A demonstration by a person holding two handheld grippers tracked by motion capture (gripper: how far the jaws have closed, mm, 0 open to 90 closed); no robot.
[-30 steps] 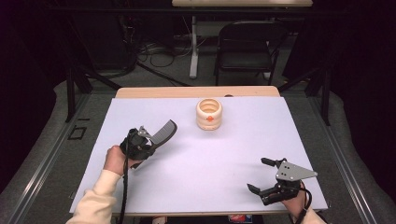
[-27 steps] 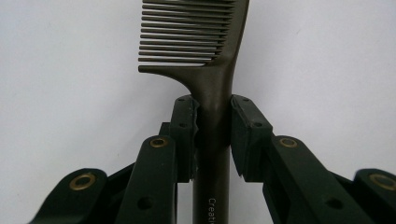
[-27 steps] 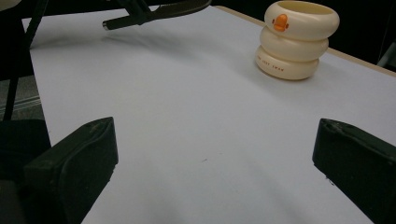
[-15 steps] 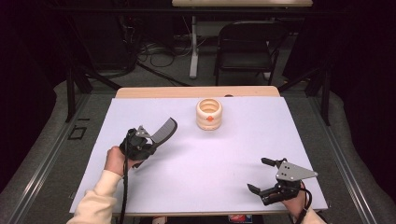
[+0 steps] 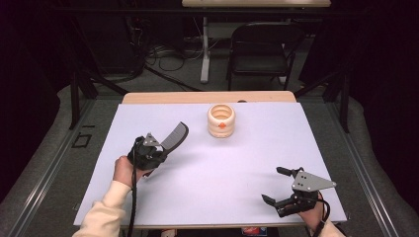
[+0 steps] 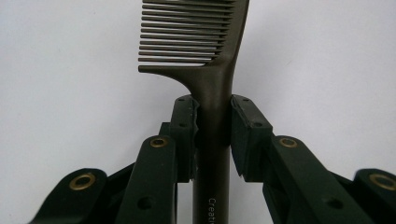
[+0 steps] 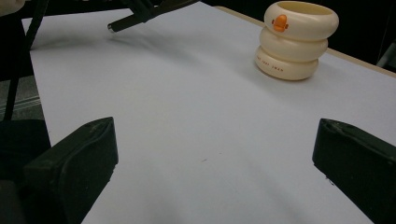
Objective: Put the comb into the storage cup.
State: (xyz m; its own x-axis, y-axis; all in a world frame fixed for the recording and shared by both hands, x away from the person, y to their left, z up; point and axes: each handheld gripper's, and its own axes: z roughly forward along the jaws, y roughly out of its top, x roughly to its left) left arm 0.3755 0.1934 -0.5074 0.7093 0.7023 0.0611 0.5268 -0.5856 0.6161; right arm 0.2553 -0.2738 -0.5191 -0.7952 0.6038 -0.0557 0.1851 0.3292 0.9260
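High view: the left gripper is over the white table cover, to the near-left of the cream ringed cup. Its jaws are clamped on the handle of a dark comb; the toothed end of the comb points up and away toward the cup, well short of it. The comb is held above the cover. The right gripper sits near the front right corner of the cover, well apart from the cup, with its jaws spread and nothing between them.

Left gripper view: both pads press the comb's handle from either side, just below where the teeth begin. The teeth run to the left of the spine. Small pale lettering shows low on the handle, too cut off to read. White cover lies behind.

Right gripper view: the right gripper has its jaws wide apart and only bare cover between them. The cup, three stacked rings with an orange mark on the top ring, stands ahead and to the right, near the wooden table edge.
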